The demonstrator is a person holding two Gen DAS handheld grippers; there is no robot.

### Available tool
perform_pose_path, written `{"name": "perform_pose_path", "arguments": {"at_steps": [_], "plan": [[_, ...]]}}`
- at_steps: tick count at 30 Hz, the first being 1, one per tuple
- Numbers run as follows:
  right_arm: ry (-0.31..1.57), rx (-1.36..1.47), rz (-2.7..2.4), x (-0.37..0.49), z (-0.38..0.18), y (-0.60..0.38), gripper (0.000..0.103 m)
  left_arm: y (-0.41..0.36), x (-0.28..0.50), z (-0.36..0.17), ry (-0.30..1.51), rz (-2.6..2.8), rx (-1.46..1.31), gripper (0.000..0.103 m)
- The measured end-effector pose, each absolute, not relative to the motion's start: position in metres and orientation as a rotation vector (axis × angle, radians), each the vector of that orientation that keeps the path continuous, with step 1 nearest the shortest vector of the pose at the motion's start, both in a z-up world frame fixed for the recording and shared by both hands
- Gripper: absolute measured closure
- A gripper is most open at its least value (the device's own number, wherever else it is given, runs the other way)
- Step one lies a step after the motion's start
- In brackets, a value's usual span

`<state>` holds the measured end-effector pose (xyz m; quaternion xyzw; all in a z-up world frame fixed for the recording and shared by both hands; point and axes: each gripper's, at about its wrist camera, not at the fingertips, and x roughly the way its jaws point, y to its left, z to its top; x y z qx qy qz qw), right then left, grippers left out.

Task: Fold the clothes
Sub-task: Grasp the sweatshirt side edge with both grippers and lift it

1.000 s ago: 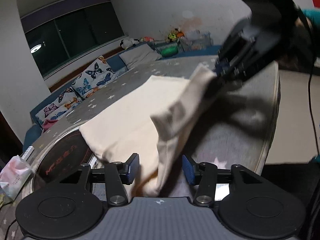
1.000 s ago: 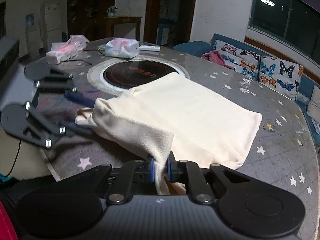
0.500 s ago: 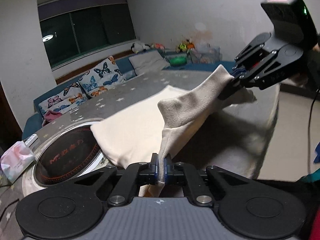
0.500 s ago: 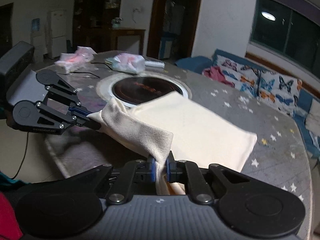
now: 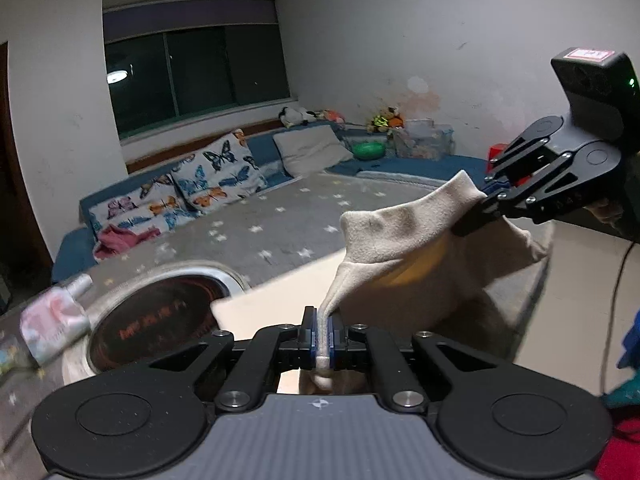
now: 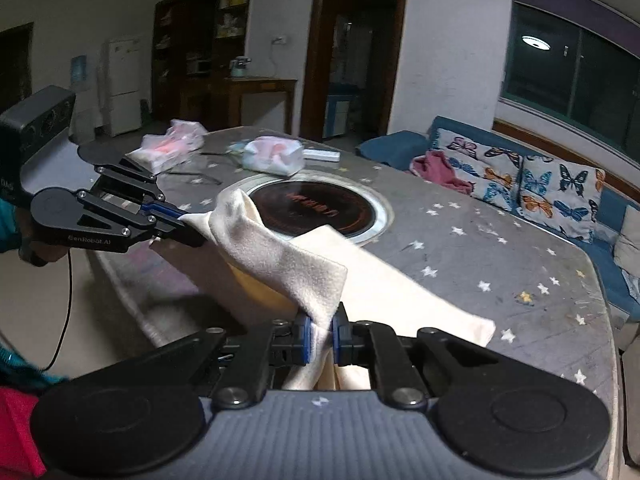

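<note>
Now: fold lift | left gripper [image 5: 322, 338] clamped on cloth [image 5: 400, 236] edge | right gripper [image 6: 320, 334] clamped likewise | next: likely carry edge across table [image 6: 520, 256], lay flat

- The garment [image 6: 280, 256] is pale cream, with a warmer yellow showing inside its lifted fold.
- The left gripper [image 5: 323, 338] is black with blue pads; the right gripper [image 6: 320, 334] matches, black with blue pads.
- The tablecloth [image 6: 500, 252] is grey, scattered with small white stars.
- The round hob [image 6: 316, 208] is black with red lettering, ringed in silver.
- The cushions [image 6: 520, 184] are white, printed with blue, orange and black butterflies.
- The sofa [image 5: 72, 252] is blue.
- A pink cloth [image 6: 440, 172] lies crumpled on the sofa.
- The tissue packs [image 6: 274, 156] are white with pink.
- The fridge [image 6: 124, 84] is white.
</note>
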<state>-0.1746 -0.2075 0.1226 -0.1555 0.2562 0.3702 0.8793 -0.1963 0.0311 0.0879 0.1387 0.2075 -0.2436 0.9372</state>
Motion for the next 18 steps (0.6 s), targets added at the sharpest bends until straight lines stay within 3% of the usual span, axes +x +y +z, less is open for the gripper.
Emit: {"name": "perform_pose_path", "arguments": {"at_steps": [9,18], "plan": [[0.584,-0.300,0.711,-0.089,0.121,-0.199,0.095,0.022,-0.103,0.080,0.479,-0.461,0.292,0.098],[0.731,-0.220,0.582,-0.002,0.070,-0.189,0.092,0.010,-0.022,0.037,0.612,-0.396,0.272,0.097]]}}
